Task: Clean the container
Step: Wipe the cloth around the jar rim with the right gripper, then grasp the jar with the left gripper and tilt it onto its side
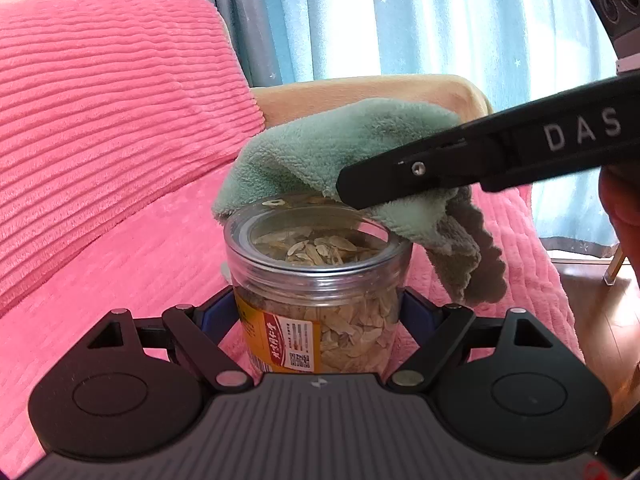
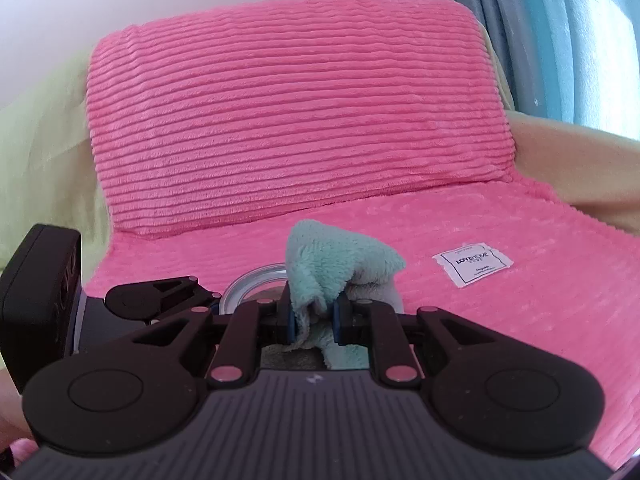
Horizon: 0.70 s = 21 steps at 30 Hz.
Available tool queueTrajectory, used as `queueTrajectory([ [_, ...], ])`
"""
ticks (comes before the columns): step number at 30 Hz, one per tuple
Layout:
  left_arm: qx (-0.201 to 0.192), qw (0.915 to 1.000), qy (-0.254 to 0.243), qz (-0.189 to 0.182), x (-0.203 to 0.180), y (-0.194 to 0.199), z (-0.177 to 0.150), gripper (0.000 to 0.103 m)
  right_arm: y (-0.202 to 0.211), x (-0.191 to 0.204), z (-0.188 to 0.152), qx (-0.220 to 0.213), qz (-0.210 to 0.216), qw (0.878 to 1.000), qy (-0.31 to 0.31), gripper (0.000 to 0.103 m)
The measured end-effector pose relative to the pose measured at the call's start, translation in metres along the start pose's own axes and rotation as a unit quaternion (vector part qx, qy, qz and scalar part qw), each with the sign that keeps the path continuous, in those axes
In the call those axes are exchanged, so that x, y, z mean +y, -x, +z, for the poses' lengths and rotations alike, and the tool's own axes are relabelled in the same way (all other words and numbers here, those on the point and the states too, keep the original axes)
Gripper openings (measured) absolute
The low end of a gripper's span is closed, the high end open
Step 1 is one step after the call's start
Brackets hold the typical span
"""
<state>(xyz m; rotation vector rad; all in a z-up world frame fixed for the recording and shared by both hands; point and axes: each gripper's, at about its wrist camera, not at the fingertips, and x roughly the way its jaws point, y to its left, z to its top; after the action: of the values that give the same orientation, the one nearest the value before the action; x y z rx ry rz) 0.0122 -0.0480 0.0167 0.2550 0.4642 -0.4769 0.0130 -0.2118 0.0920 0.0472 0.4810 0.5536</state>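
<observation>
The left tongs [image 1: 320, 300] are clamping the jar [image 1: 320, 280] above the pink sofa [image 1: 120, 240], the right tongs [image 2: 314, 316] are pinching the green cloth [image 1: 320, 152] on its lid, so hard wiping is probably risking a twisted, slipping jar.

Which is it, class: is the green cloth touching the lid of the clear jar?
Touching. In the left wrist view the green cloth, pinched by the right gripper, drapes onto the far rim of the jar lid with no gap visible.
</observation>
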Motion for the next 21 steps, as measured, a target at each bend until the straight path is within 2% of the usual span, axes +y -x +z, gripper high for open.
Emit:
queueTrajectory([
  [7, 0.024, 0.9986, -0.046, 0.002, -0.011, 0.014, 0.009, 0.085, 0.002, -0.008, 0.0, 0.006, -0.001, 1.0, -0.024, 0.014],
  [21, -0.003, 0.999, -0.033, 0.03, -0.028, -0.013, 0.018, 0.086, -0.018, -0.045, -0.004, 0.001, -0.07, 0.994, -0.086, 0.014],
])
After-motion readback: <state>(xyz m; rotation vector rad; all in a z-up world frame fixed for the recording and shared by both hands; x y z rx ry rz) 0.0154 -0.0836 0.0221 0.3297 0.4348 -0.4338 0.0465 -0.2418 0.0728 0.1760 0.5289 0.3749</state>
